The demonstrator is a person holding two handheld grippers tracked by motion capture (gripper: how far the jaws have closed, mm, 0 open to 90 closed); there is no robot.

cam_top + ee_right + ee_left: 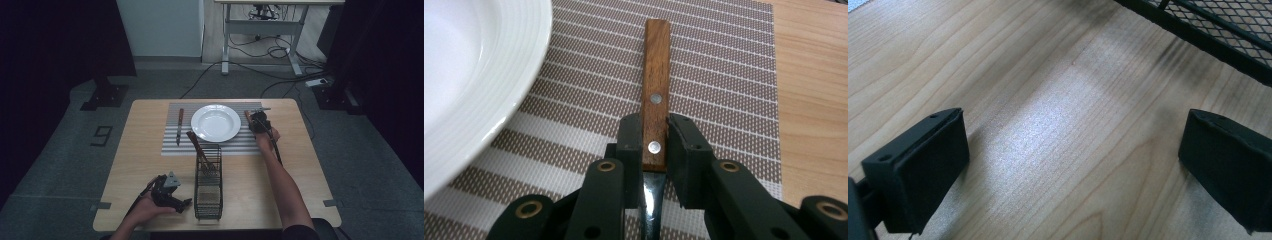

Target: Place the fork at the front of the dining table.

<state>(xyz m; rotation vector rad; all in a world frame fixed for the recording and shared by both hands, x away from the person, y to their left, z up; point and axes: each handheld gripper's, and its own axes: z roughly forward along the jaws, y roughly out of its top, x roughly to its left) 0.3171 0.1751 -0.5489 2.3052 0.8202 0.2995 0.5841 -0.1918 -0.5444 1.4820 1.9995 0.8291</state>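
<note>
The right gripper (pixel 655 145) had its jaws pinched tight on the wood-handled knife with the dark shiny blade (pixel 655 95), gripping the handle right by the lower rivet, where wood meets steel. The handle stuck out ahead of the jaws, lying flat along the brown-and-white striped woven placemat (pixel 724 65), and the blade ran back underneath the gripper body. The round white ceramic plate with the ribbed rim (pixel 484 75) sat just to the left of the jaws, close but not touching the knife.

My take on handling: it's a stiff, light piece of cutlery, so no flex to worry about. The flat wooden scales gave the pads a decent bite, way better than the glossy blade, which I'd bet is slippery. Holding near the blade junction probably keeps it balanced, though it could still pivot if bumped on the plate rim. The plate's the fragile one here.

The left gripper (pixel 1073 165) rested well off to the near side, jaws spread wide with nothing in between, low over the pale wood-grain table (pixel 998 60), just beside the black wire-mesh caddy (pixel 1228 30). From the high view the caddy looked like it held another brown-handled utensil (pixel 197 147), but it was too small to say what.
</note>
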